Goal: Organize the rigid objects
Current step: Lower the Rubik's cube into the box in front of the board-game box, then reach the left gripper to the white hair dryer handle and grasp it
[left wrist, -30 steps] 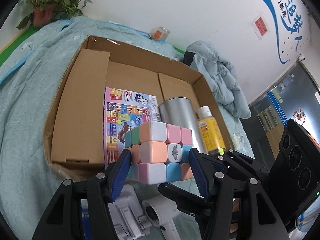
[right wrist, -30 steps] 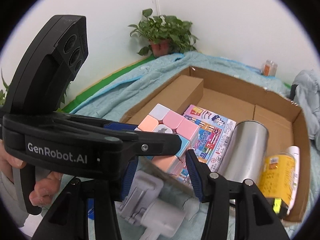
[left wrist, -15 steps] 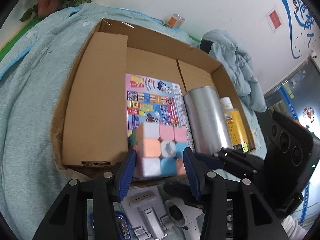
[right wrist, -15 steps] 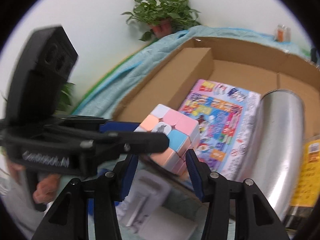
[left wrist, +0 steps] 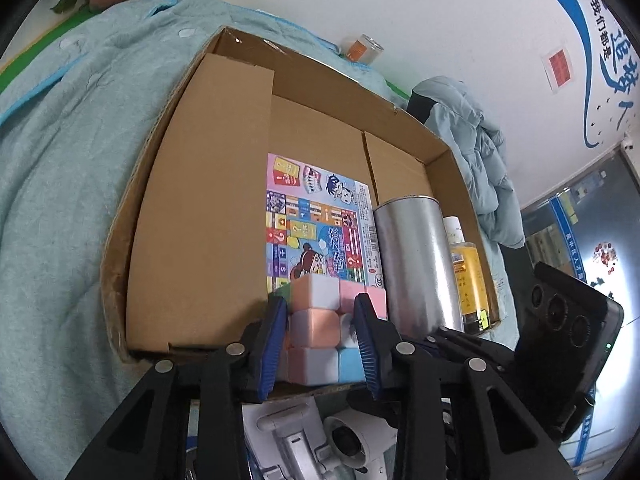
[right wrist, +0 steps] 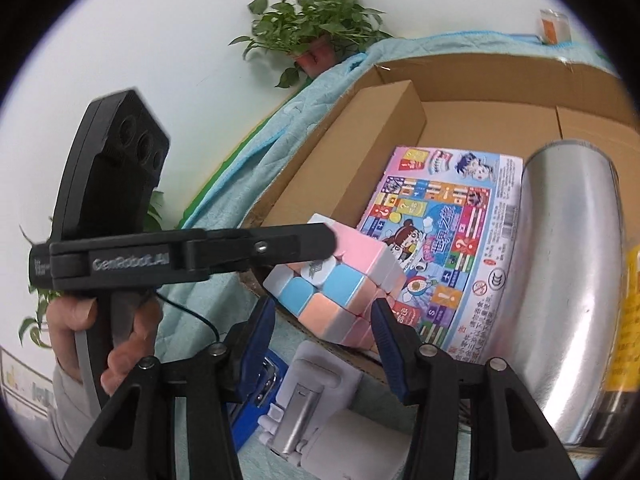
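My left gripper (left wrist: pixel 322 344) is shut on a pastel puzzle cube (left wrist: pixel 320 336) and holds it over the near edge of an open cardboard box (left wrist: pixel 200 216). The cube also shows in the right wrist view (right wrist: pixel 340 284), with a left finger lying across its top. My right gripper (right wrist: pixel 324 336) is open and empty, just below and in front of the cube. In the box lie a colourful game box (left wrist: pixel 316 224), a silver metal can (left wrist: pixel 416 264) and a yellow bottle (left wrist: pixel 466 276).
A white and grey gadget (right wrist: pixel 308 412) and a blue item (right wrist: pixel 260 380) lie on the teal blanket (left wrist: pixel 60 160) below the grippers, outside the box. A potted plant (right wrist: pixel 316 36) and a crumpled jacket (left wrist: pixel 476 152) stand beyond the box.
The left gripper has carried the cube forward and lower, to the box's near edge. The right gripper has followed closer, still open.
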{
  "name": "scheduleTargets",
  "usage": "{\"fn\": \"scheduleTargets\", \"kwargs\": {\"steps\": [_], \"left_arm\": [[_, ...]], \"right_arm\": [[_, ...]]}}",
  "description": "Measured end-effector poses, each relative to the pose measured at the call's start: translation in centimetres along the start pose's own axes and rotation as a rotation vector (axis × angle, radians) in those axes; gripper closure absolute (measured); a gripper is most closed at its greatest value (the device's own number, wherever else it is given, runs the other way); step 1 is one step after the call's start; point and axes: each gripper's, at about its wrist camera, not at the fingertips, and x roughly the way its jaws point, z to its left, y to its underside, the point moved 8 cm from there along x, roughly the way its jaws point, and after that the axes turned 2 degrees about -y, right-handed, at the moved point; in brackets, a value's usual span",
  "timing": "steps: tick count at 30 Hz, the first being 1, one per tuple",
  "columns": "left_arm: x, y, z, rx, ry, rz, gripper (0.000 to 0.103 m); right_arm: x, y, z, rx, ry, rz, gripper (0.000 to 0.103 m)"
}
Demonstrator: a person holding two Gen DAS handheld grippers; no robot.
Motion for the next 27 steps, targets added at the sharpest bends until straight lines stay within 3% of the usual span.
{"fn": "scheduleTargets", "kwargs": {"steps": [4,11,12,15,16,17,19,21,24,25,26,27], "left_arm": [[-0.4,0.5,0.4,-0.02,-0.005,-0.004,0.071],[-1.1,1.3,0.5,-0.046,-0.034,0.012,0.07],[-1.3,1.2,0.5,-0.041,-0.051,0.005,0.07],[-3.0,1.3,0.3,0.0,-0.111,-0.063,0.069],[-3.9,1.3,-0.1,0.028,-0.117,-0.094,0.062],[-5.0,1.5,-0.5,0.057,-0.129,-0.131,0.053],[-7.9,2.1,-1.2,0.106,-0.207,-0.255,0.0],[-10.5,3.1,-2.0,0.146,-0.268,-0.388,0.0],[-11.2,5.0,-2.9,0.188,-0.295,-0.401,0.001],[-11.3,5.7,-3.1,0.185,-0.295,-0.399,0.002],[-11.2,6.4,-3.2,0.181,-0.292,-0.399,0.007],[-11.0,7.4,-3.4,0.185,-0.274,-0.39,0.041]], "right_arm": [[1.3,1.0,0.4,-0.007,0.007,0.061,0.053],[1.2,0.2,0.5,0.008,-0.017,0.043,0.052],[1.1,0.3,0.7,0.001,0.001,0.043,0.052],[-0.2,0.3,0.9,-0.027,0.147,-0.007,0.035],[-1.2,0.3,1.0,-0.031,0.194,-0.055,0.023],[-2.3,0.4,1.1,-0.029,0.229,-0.098,0.018],[-4.6,1.3,1.0,-0.021,0.362,-0.176,0.018],[-5.7,3.0,0.7,-0.03,0.485,-0.183,0.018],[-5.9,5.8,0.2,0.014,0.498,-0.159,0.019],[-5.9,6.5,0.2,0.03,0.487,-0.158,0.022],[-6.0,7.2,0.0,0.046,0.491,-0.165,0.045],[-6.3,8.0,-0.3,0.061,0.536,-0.166,0.091]]}}
